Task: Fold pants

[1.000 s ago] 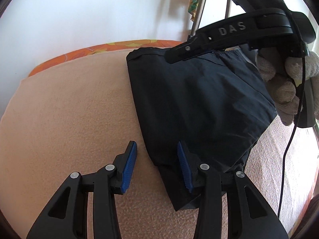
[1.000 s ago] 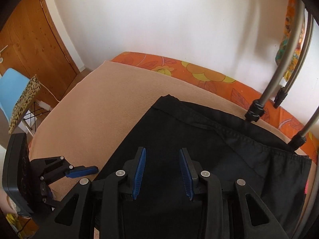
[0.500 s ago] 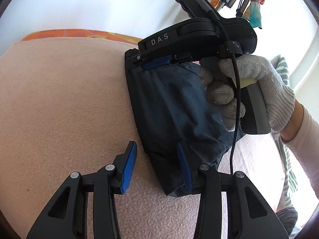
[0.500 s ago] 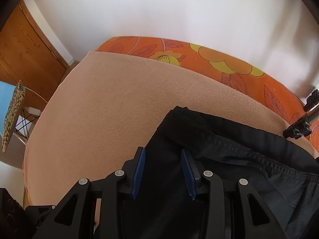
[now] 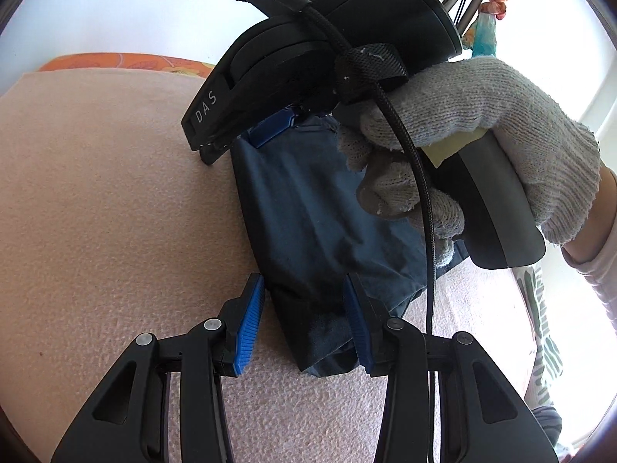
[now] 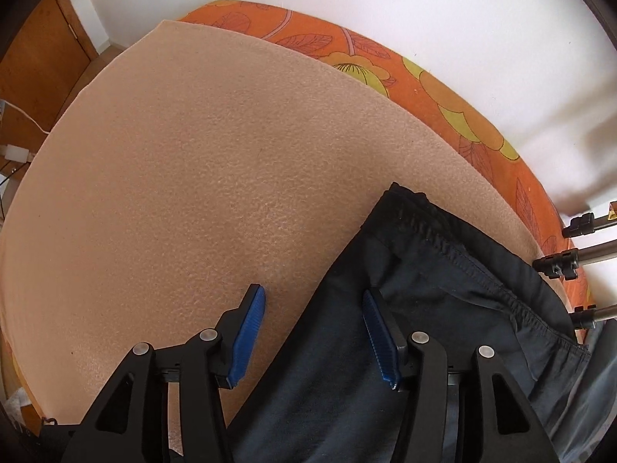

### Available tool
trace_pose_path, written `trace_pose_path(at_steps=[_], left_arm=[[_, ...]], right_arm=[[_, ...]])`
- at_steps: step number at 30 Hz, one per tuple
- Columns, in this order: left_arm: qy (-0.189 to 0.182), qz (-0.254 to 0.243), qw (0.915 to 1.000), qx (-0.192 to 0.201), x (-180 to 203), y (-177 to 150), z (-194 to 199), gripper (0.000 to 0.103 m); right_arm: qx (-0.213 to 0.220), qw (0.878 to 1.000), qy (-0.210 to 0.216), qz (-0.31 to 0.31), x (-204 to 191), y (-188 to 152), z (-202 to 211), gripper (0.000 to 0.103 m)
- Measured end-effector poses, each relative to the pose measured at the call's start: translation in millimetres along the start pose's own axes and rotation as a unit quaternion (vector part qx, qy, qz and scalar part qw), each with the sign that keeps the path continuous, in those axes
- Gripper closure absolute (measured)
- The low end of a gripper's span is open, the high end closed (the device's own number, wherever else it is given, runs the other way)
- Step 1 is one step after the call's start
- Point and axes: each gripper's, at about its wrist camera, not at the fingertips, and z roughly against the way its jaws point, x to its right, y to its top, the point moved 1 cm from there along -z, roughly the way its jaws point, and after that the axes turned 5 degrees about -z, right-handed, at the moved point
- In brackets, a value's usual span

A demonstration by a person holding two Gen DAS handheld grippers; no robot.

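Observation:
Dark navy pants (image 5: 308,216) lie folded on a peach blanket (image 5: 115,212). My left gripper (image 5: 304,320) is open, its blue pads astride the near folded corner of the pants. My right gripper (image 6: 314,332) is open, its pads straddling the left edge of the pants (image 6: 424,308) near the waistband (image 6: 455,247). In the left wrist view the right gripper's body, held in a gloved hand (image 5: 482,131), sits low over the far end of the pants and hides it.
The peach blanket (image 6: 193,173) covers a bed with an orange floral sheet (image 6: 443,88) along a white wall. Metal tripod legs (image 6: 590,254) stand at the right. A wooden door (image 6: 42,58) and floor cables are at the far left.
Both grippers moved in toward the pants' left edge. The right gripper dropped lower, shifted left and opened wider, now straddling the edge. The left pads now bracket the near corner.

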Motion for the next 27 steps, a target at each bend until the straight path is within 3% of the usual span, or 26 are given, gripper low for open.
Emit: trace_pose_path(at_steps=[3,6,9,14,17,20,27], left_arm=[[0.017,-0.005,0.9998,0.001,3,-1,1,0.059],[0.030,-0.008,0.9995,0.001,7,-2,-1,0.051],[0.029,0.013,0.9994,-0.010,8,2,-9,0.050],[-0.012,0.030,0.9994,-0.010,13,8,-21,0.051],[-0.034,0.058,0.9977,-0.003,11,7,-24,0.087],[-0.044,0.062,0.9971,0.011,10,7,-19,0.092],[-0.033,0.008,0.9987,0.037,25,12,16,0.096]], right_arm=[[0.000,1.000,-0.021,0.004,2,2,1,0.085],[0.004,1.000,0.010,-0.015,14,-1,8,0.098],[0.021,0.998,0.043,-0.039,28,-4,19,0.101],[0.049,0.993,0.087,-0.069,51,-14,41,0.102],[0.066,0.988,0.108,-0.086,63,-18,53,0.102],[0.082,0.985,0.121,-0.091,76,-27,64,0.102],[0.112,0.979,0.144,-0.094,65,-31,87,0.103]])
